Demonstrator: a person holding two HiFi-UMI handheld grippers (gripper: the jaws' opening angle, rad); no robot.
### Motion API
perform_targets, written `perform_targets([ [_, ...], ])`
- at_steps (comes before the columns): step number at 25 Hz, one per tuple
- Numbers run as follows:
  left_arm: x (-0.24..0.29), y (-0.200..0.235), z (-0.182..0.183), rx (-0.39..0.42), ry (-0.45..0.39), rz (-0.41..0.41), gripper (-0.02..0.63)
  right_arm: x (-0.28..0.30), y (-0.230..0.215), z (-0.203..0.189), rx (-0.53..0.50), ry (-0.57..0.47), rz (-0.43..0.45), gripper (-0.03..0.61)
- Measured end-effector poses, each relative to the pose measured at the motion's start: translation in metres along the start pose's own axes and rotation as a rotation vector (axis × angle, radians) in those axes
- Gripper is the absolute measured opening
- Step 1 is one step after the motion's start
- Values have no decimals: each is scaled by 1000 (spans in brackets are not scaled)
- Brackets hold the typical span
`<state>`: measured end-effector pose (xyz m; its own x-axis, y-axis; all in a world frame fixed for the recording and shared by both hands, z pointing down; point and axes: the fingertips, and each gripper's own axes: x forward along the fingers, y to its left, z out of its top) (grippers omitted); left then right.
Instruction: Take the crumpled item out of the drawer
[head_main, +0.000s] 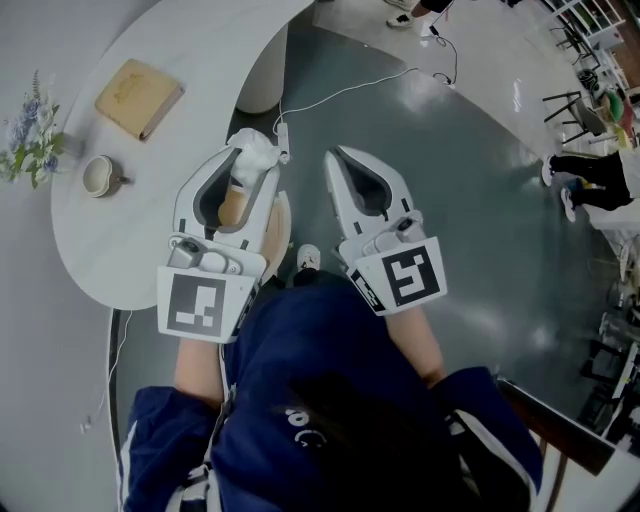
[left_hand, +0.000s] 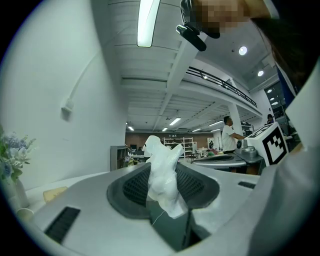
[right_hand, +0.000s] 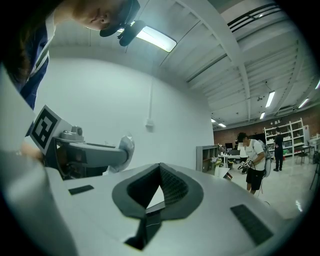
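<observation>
Sleeves (head_main: 160, 420) in dark blue come nearest, one behind each gripper, and each gripper carries its marker cube at the back.

The left gripper (head_main: 262, 166) has its jaws closed on the crumpled item (head_main: 254, 150), which is pinched at the very tips. It is a white, thin, tissue-like wad, creased and twisted. Its lower part is squeezed flat between the dark ribbed pads, and its upper part stands up past the jaws in a loose, lumpy peak. In the left gripper view the crumpled item (left_hand: 162, 172) fills the gap between the pads, and a fine thread hangs from its lower edge.

Just to the right, the right gripper (head_main: 336, 158) holds nothing, with its tips brought together.

Ahead and to the left of the left gripper curves a white table (head_main: 190, 40). A cup (head_main: 99, 176), a tan book (head_main: 138, 97) and a sprig of flowers (head_main: 30, 140) lie on it. Beyond both grippers is grey floor (head_main: 450, 170), with a white cable (head_main: 350, 88) running across it.
</observation>
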<state>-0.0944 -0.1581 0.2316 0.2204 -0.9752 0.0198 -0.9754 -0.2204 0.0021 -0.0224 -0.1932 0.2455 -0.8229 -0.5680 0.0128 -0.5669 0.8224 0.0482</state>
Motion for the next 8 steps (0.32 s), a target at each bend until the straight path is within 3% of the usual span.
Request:
perform_targets([
  [8,10,4,-14,-12,25,-8,149,11,-5,-13,9,19,-6,6],
])
